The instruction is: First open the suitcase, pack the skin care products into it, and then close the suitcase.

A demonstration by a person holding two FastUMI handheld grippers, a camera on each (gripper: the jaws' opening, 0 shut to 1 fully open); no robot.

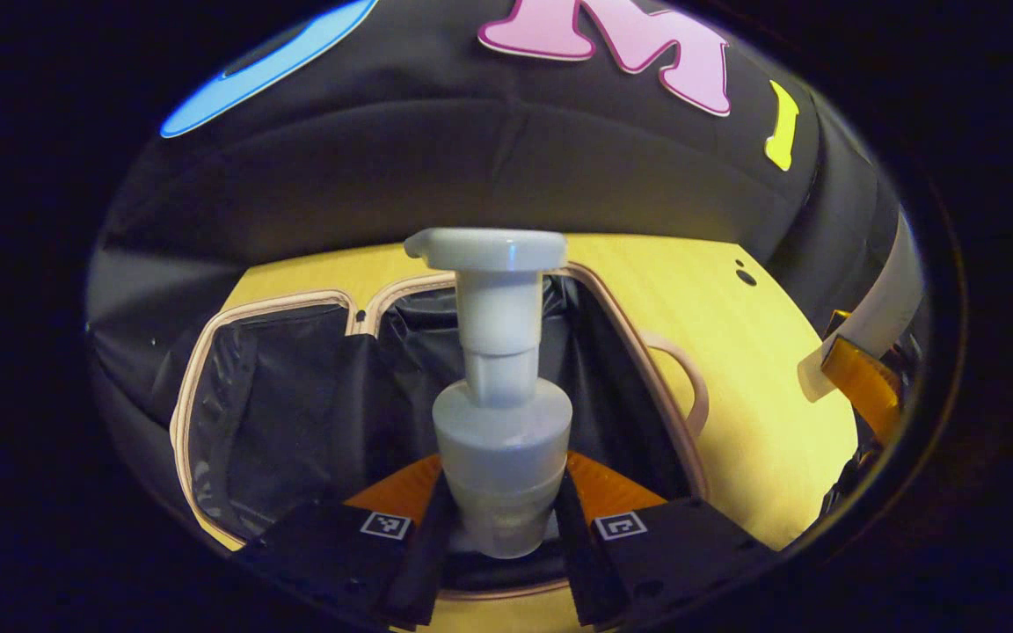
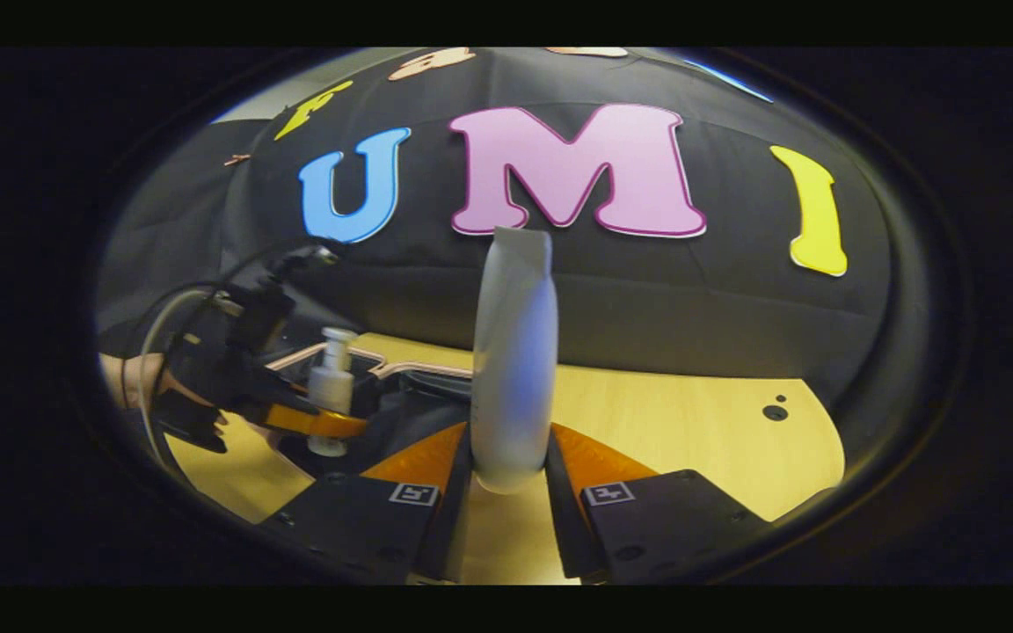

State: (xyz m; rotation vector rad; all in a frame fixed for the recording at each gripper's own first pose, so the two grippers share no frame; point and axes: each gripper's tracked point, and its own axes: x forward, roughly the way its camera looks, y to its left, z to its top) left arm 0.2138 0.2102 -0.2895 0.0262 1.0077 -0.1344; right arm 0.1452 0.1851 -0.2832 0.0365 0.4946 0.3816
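Left gripper view looks along the left gripper (image 1: 502, 527), whose two fingers are closed against the lower body of one white pump bottle (image 1: 501, 387) standing upright between them, its flat pump head at the top. Beyond the bottle lies one suitcase (image 1: 295, 413), open, with two black-lined halves edged in a pale pink rim and one pale handle on the side nearer the bare wood. The case rests on one light wooden table (image 1: 761, 396), and the bottle hangs above the dark lining of the half nearer the handle.

Right gripper view shows the right gripper (image 2: 509, 492) with its two fingers pressed on either side of one white tube (image 2: 513, 360), held upright with its flat crimped end up, over the bare table (image 2: 691, 422). Farther off to the side, the left gripper (image 2: 317, 422) carries the pump bottle (image 2: 331, 382) above the open suitcase (image 2: 401, 396), and one hand (image 2: 133, 382) holding that gripper is partly seen behind it.

That makes two skin care items, one per gripper.
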